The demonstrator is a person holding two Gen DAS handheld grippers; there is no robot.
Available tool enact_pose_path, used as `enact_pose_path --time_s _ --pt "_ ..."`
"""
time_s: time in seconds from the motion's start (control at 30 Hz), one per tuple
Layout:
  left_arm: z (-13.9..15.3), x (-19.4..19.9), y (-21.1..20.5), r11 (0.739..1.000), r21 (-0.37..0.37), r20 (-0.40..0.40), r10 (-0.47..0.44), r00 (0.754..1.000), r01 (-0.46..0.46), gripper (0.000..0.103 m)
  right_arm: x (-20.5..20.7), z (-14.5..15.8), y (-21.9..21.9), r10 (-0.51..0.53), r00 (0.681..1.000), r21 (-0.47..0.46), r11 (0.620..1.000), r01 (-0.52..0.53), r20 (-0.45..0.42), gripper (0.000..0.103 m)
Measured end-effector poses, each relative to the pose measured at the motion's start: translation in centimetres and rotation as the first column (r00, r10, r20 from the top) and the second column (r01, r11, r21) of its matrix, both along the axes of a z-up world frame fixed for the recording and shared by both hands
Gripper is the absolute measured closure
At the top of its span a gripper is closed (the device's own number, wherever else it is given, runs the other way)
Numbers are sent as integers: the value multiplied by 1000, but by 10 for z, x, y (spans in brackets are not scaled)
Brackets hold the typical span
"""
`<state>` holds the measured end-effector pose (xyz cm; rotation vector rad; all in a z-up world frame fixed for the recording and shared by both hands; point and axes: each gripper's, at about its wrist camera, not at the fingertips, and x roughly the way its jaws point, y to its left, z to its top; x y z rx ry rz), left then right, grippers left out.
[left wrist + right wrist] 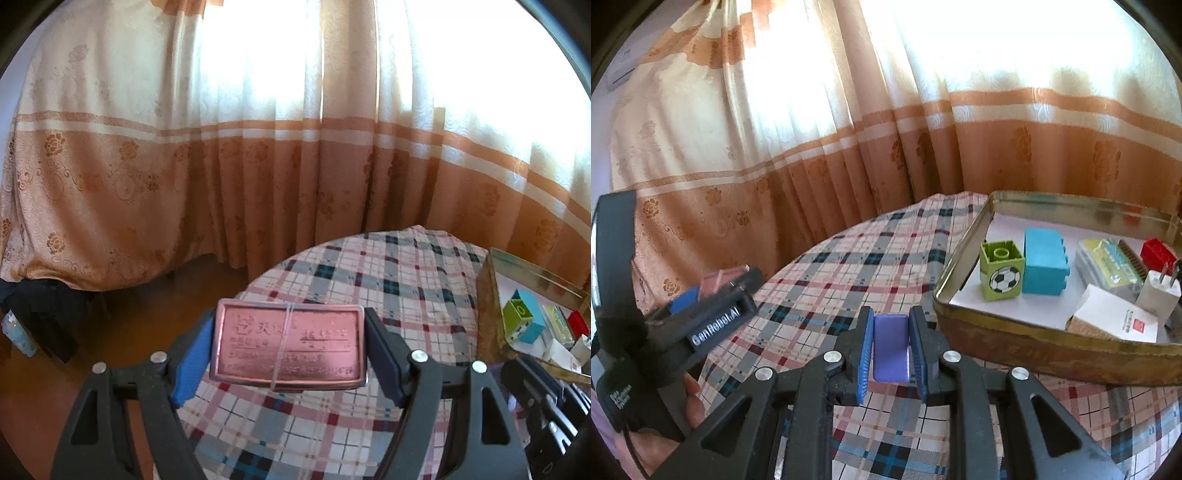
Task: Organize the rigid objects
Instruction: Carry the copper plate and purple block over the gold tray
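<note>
My left gripper is shut on a pink embossed metal card case with a rubber band around it, held above the plaid table. The left gripper also shows at the left of the right wrist view, the pink case between its fingers. My right gripper is shut on a small purple flat block, held above the tablecloth just left of the gold tin tray. The tray also shows at the right of the left wrist view.
The tray holds a green football brick, a blue brick, a red brick, a white plug adapter, a packet and a white card box. A plaid cloth covers the round table; curtains hang behind.
</note>
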<state>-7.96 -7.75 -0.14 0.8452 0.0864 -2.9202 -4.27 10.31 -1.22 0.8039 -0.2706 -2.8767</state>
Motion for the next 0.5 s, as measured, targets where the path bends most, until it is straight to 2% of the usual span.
enact_pose_path --time_s 0.3,0.5 --pt "2 8 7 999 -34 -18 12 1000 -12 26 14 9 4 -29 997 30 999 31 -69 81" --pt "3 15 13 1000 -14 -12 -12 1000 12 26 19 11 12 -61 995 11 998 62 -78 81"
